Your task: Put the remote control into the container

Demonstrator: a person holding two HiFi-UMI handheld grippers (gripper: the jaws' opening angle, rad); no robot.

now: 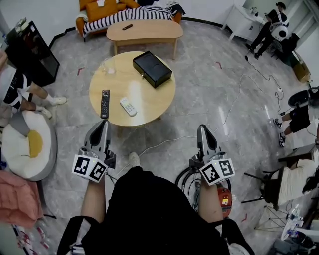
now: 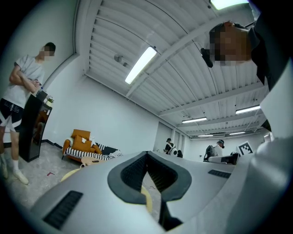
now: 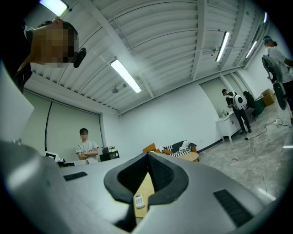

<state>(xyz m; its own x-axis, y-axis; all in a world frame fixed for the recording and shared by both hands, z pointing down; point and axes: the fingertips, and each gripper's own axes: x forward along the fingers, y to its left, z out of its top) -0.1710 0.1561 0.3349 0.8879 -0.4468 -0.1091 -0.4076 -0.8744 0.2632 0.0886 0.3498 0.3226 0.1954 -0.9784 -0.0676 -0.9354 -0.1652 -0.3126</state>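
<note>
- Closest in is the person's black top at the bottom of the head view, with both forearms reaching forward and a gripper in each hand.
- Left gripper (image 1: pixel 103 123): jaws fully closed with nothing in them. Its own view shows the same gripper (image 2: pixel 147 154) with the pads pressed together. In the head view its tip lines up with the near edge of the round wooden counter (image 1: pixel 149 102).
- Right gripper (image 1: pixel 203 128): also closed tight and empty. It's out over the marble floor, off to the right of the counter.
- Black remote (image 1: pixel 105 103) lies flat on the near-left part of the counter, long side pointing toward the person, just ahead of the left gripper.
- White remote (image 1: pixel 128 106) sits just beside it on the right, angled, and the two don't touch. It also peeks out under the closed jaws in the right gripper view (image 3: pixel 138 200).
- Black box (image 1: pixel 152 68), the container, is on the far right of the counter, lid looks closed, apart from both remotes.
- Clear glass (image 1: pixel 108 65) stands at the far left of the counter.
- Oval table (image 1: pixel 144 31) and an orange sofa (image 1: pixel 99 10) are further back.
</note>
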